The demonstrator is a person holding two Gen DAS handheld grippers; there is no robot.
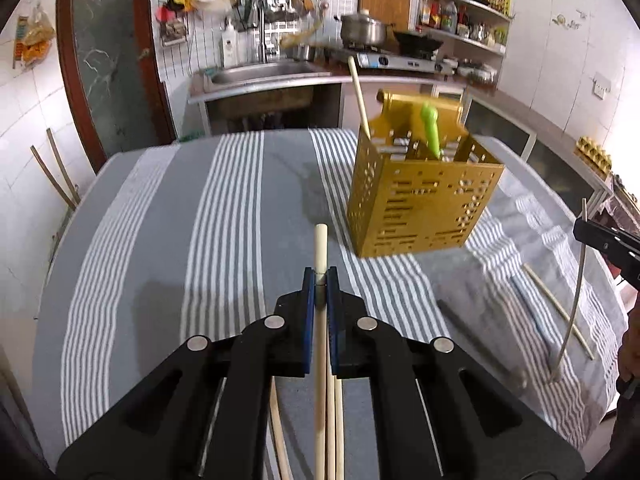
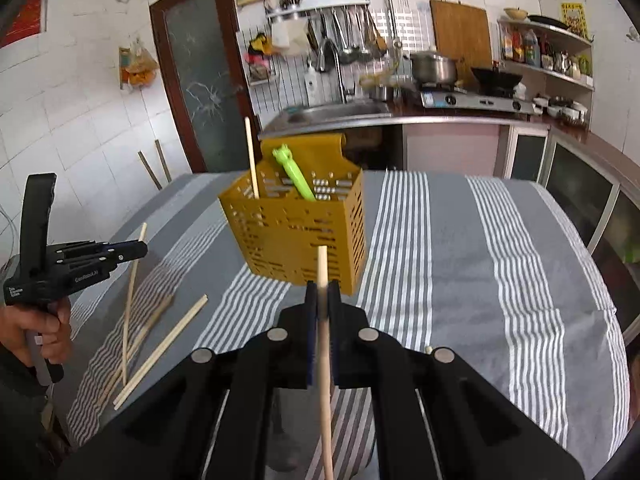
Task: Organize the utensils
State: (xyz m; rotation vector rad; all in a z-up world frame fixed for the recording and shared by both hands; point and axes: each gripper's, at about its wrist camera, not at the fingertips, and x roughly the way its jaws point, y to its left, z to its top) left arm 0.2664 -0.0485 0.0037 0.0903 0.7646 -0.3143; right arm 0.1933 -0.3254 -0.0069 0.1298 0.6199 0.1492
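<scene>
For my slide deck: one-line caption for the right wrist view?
Right gripper fingers clamp a chopstick before the yellow utensil caddy.

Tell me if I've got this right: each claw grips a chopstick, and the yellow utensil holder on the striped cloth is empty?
Not empty. The right wrist view shows the yellow utensil holder already containing a chopstick and a green utensil. The rest is right.
</scene>
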